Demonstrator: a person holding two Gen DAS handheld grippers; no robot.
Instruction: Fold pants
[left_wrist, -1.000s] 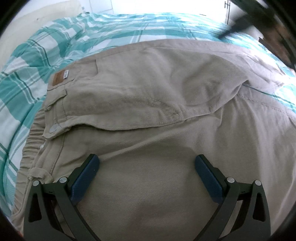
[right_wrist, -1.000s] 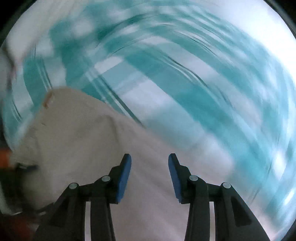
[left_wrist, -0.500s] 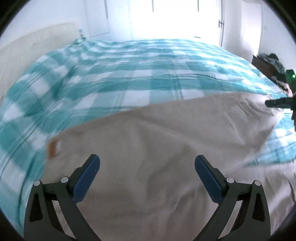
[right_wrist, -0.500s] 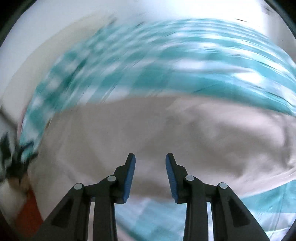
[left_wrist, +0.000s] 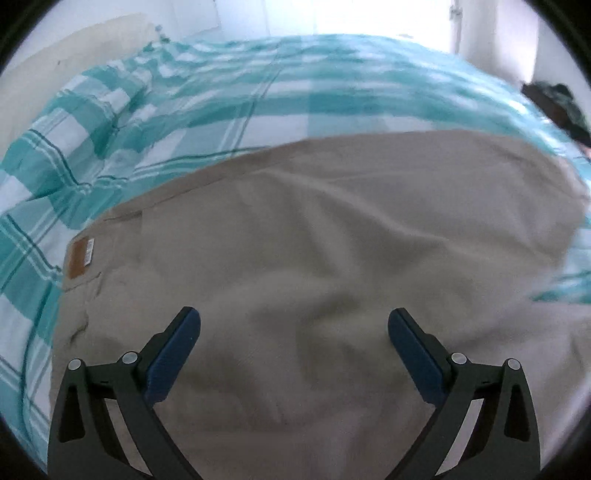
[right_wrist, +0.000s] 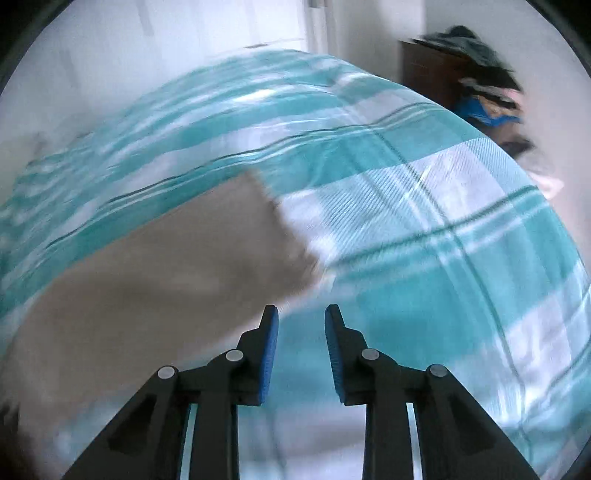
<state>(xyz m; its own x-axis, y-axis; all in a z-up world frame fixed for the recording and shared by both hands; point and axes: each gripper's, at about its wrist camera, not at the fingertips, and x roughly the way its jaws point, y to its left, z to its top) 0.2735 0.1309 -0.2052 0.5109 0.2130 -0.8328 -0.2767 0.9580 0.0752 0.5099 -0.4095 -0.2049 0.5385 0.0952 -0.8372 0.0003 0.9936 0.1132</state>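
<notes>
Pants: beige pants (left_wrist: 332, 258) lie spread on the bed, filling the middle and lower part of the left wrist view from the left edge almost to the right edge; the cloth has soft wrinkles across its centre.
Pants label: a brown patch (left_wrist: 79, 258) with a small white tag sits at the pants' left end, in the left middle of the frame.
Pants in the right wrist view: the beige cloth (right_wrist: 147, 280) fills the lower left, and its squared end reaches the centre of the frame, blurred.
Left gripper: the left gripper (left_wrist: 294, 325) hangs over the pants at the bottom of its view, pointing down at the cloth.
Left jaws: wide apart, blue pads (left_wrist: 173, 354) facing each other with nothing clamped between them; only the flat cloth shows behind the gap.
Right gripper: the right gripper (right_wrist: 301, 317) sits at the bottom centre of its view, just right of the pants' edge, over the bedcover.
Right jaws: narrow and closing, with nothing between them; whether the tips touch the cover cannot be told.
Bedcover: a teal and white checked bedcover (left_wrist: 258, 96) lies under the pants and fills the upper half of both views.
Surroundings: a dark pile of clothes (right_wrist: 484, 85) stands at the upper right, beyond the bed; pale walls behind.
</notes>
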